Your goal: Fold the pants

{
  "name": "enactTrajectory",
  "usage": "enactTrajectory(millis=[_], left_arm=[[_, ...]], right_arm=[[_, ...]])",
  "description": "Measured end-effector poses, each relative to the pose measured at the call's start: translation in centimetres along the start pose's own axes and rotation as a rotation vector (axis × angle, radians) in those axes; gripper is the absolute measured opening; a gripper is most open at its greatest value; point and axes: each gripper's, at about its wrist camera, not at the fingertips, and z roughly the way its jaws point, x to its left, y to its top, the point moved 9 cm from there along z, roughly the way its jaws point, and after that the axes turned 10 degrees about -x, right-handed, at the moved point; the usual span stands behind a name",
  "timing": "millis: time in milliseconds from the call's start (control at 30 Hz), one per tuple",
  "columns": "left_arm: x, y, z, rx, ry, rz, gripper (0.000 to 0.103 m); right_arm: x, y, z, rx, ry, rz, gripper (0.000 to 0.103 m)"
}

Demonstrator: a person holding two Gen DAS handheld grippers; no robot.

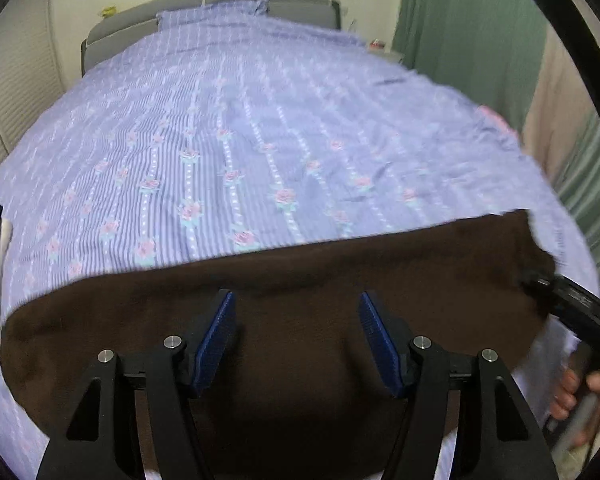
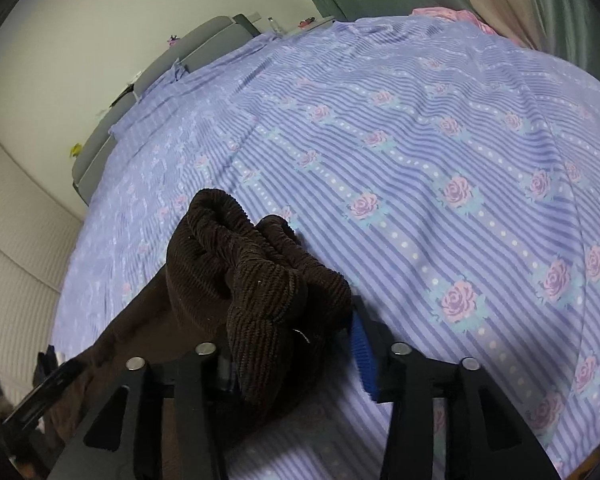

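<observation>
Blue-padded fingers (image 1: 216, 340) of my left gripper (image 1: 296, 336) fill the bottom of the left wrist view, jaws spread wide with nothing between them, hovering over the brown pants (image 1: 300, 280). They lie as a broad dark band across the lower half of the frame, on the striped, rose-printed bed cover (image 1: 240, 140). At the right edge, the right gripper (image 1: 568, 300) meets the far end of the cloth, with my hand (image 1: 576, 396) on its handle below.

Bunched corduroy sits closest in the right wrist view: a wad of the pants rises between my right gripper's fingers (image 2: 362, 344), lower centre of the frame. These jaws are closed on that bunch, though only one blue pad shows; the other is buried in cloth. More fabric trails off to the lower left.

I judge the fold is under way, one end gathered and the other not yet taken. To do it well, I should bring the left jaws down on the matching edge, pinching all layers, not just the top one. Then lift both ends level, keep the cloth taut between them, and lay it over so the edges meet squarely. That loose wad may slip or leave a crooked crease.
</observation>
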Motion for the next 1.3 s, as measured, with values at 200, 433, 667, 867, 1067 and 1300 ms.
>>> enactTrajectory(millis=[200, 433, 667, 867, 1067, 1300], left_arm=[[-3.9, -5.3, -0.8, 0.037, -0.070, -0.006, 0.047], [-6.1, -8.3, 0.3, 0.019, 0.005, 0.168, 0.045], [-5.7, -5.8, -0.1, -0.033, 0.049, 0.219, 0.041], [-4.0, -0.5, 3.9, -0.013, 0.047, 0.138, 0.013], [-2.7, -0.3, 10.5, 0.130, 0.060, 0.117, 0.009], [-1.6, 1.2, 6.0, 0.078, 0.059, 0.097, 0.012]], right_arm=[[-1.5, -0.9, 0.6, 0.012, 0.105, 0.120, 0.058], [-1.6, -0.8, 1.6, 0.017, 0.181, 0.167, 0.059], [-1.0, -1.0, 2.1, 0.005, 0.226, 0.168, 0.053], [-0.9, -1.3, 0.8, -0.026, 0.225, 0.188, 0.043], [-0.1, -1.1, 0.1, -0.049, 0.197, 0.129, 0.041], [3.5, 0.7, -2.7, -0.101, 0.144, -0.005, 0.039]])
